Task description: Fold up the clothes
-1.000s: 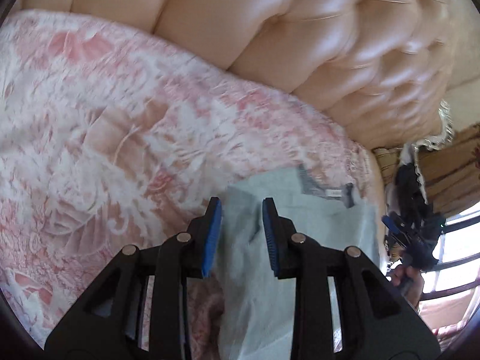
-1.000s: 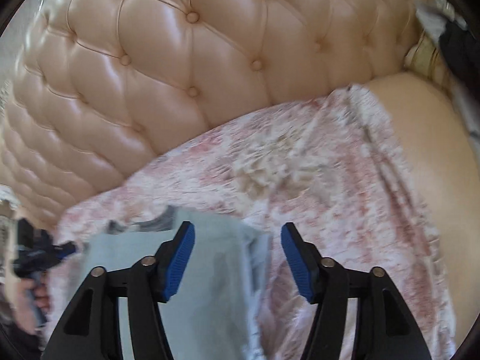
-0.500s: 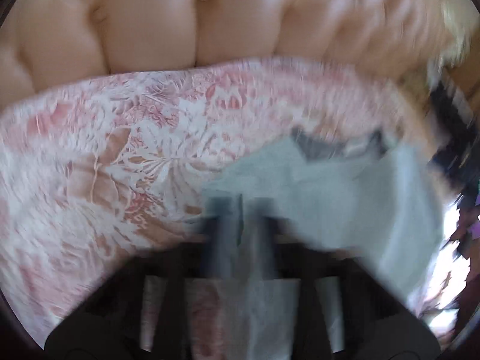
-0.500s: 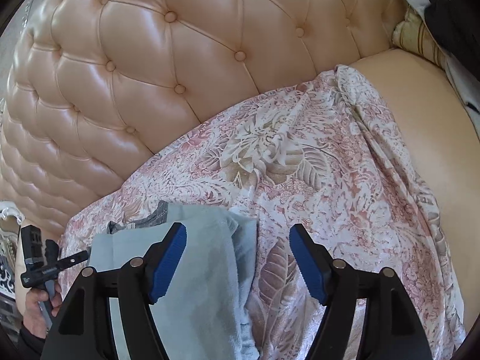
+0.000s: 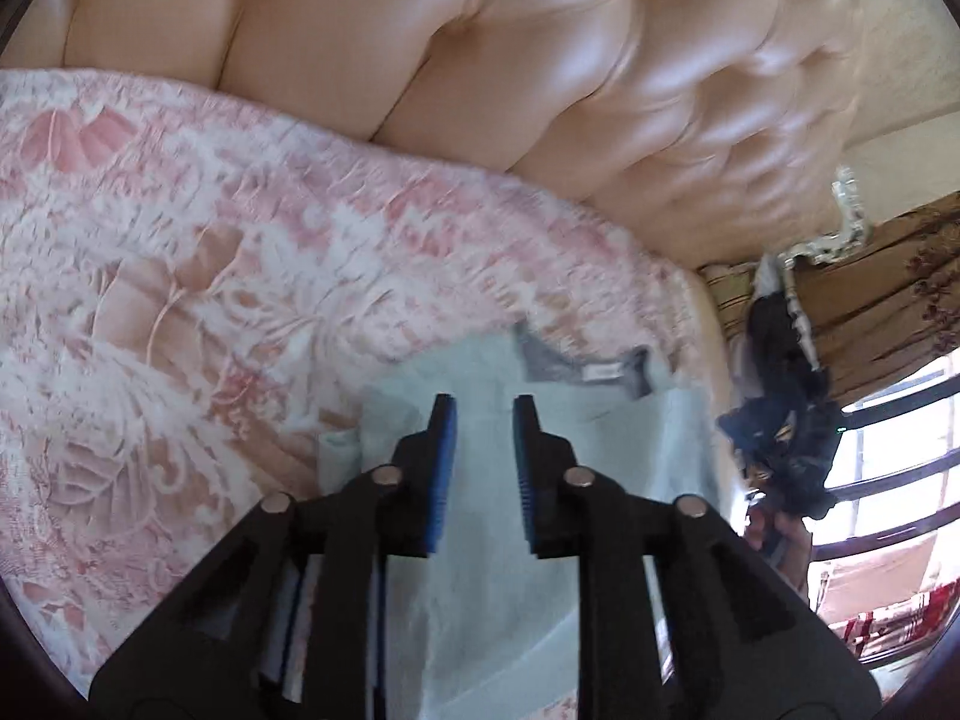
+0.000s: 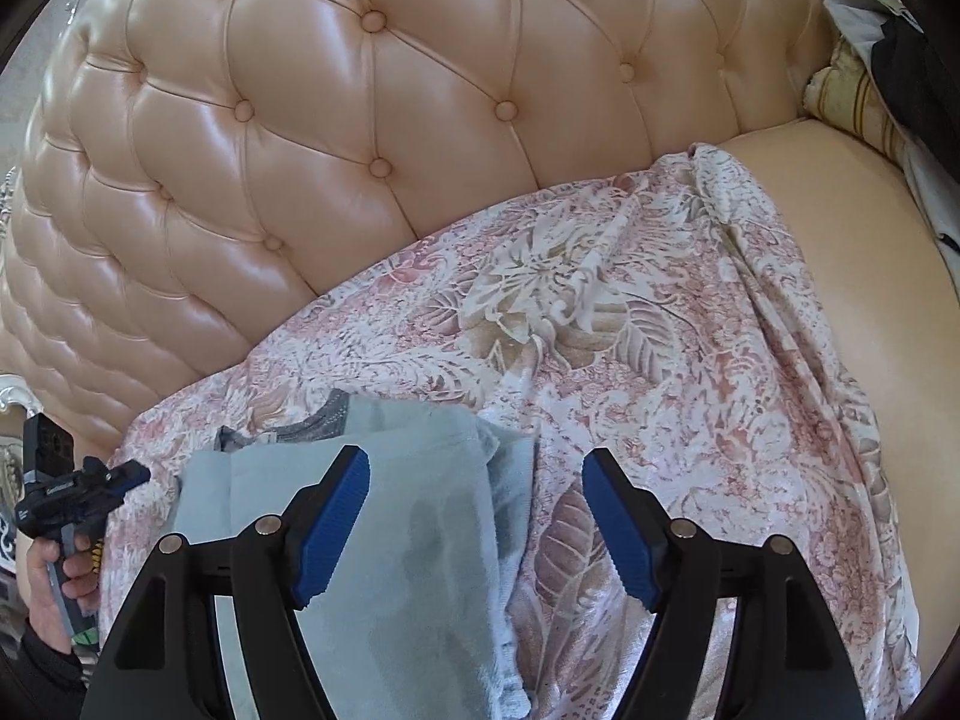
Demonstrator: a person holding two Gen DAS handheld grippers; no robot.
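Two grippers hang over a pale blue garment (image 5: 480, 570) that lies folded on a pink floral cover (image 5: 180, 300) spread across a tufted peach leather sofa (image 6: 360, 150). In the left wrist view the left gripper (image 5: 483, 450) has its blue-padded fingers (image 5: 443, 468) a small way apart, with nothing between them; the blue cloth shows through the gap, but whether the tips touch it cannot be told. The garment's grey neckband (image 5: 576, 369) with a white label lies at its far end, toward the sofa back. In the right wrist view the right gripper (image 6: 480, 516) has its fingers (image 6: 333, 516) spread wide and holds nothing; its left finger is over the garment (image 6: 390, 540), its right finger over the floral cover (image 6: 690, 360) just beside the garment's folded edge. The left gripper (image 6: 129, 473) shows small at the left edge of that view, gripped by a bare hand (image 6: 60, 576).
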